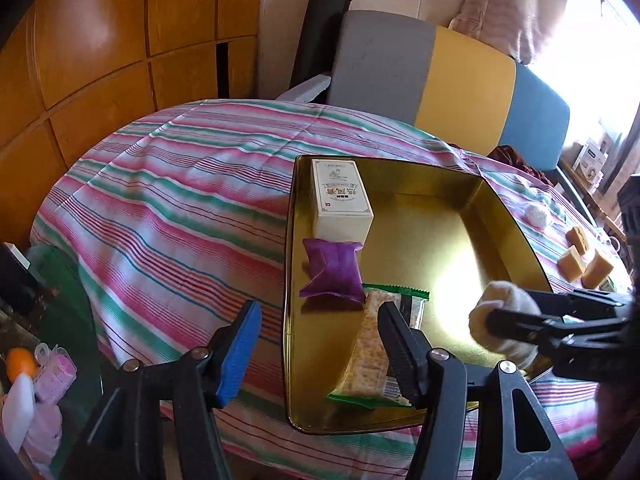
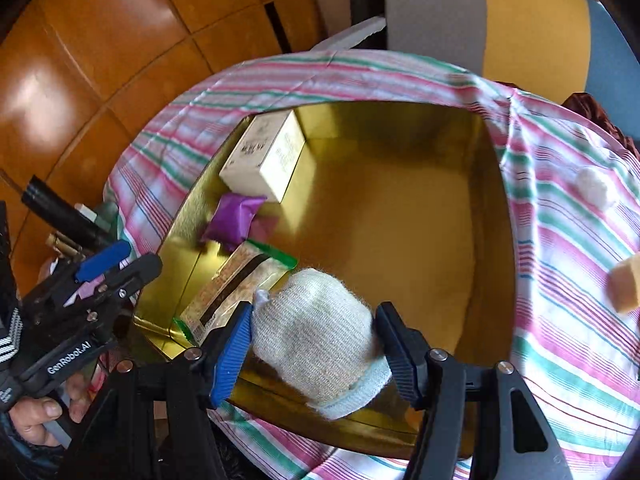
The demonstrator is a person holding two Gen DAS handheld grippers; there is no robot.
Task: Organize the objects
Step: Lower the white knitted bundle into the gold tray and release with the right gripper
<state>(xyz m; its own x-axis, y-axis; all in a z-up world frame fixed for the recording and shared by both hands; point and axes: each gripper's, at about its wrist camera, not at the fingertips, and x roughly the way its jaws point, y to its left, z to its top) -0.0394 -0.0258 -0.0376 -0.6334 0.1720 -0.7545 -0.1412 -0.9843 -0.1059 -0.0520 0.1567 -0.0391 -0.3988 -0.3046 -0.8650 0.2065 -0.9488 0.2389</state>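
The right tool [image 2: 314, 346] clamps a rolled sock [image 2: 316, 332] over the gold tray's [image 2: 490, 184] near edge for stowing; the left tool [image 1: 320, 344] hangs apart, empty, beside the cracker packet [image 1: 370, 354].

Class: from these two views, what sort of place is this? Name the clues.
Probably a home living or dining room: a table under a striped cloth, wooden cabinets, and a cushioned sofa.

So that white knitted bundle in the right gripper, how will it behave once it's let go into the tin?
The white knitted bundle looks soft: it bulges between the right gripper pads, so it probably squashes rather than slips. Likely light. Its rounded shape may roll slightly on the smooth gold tin floor.
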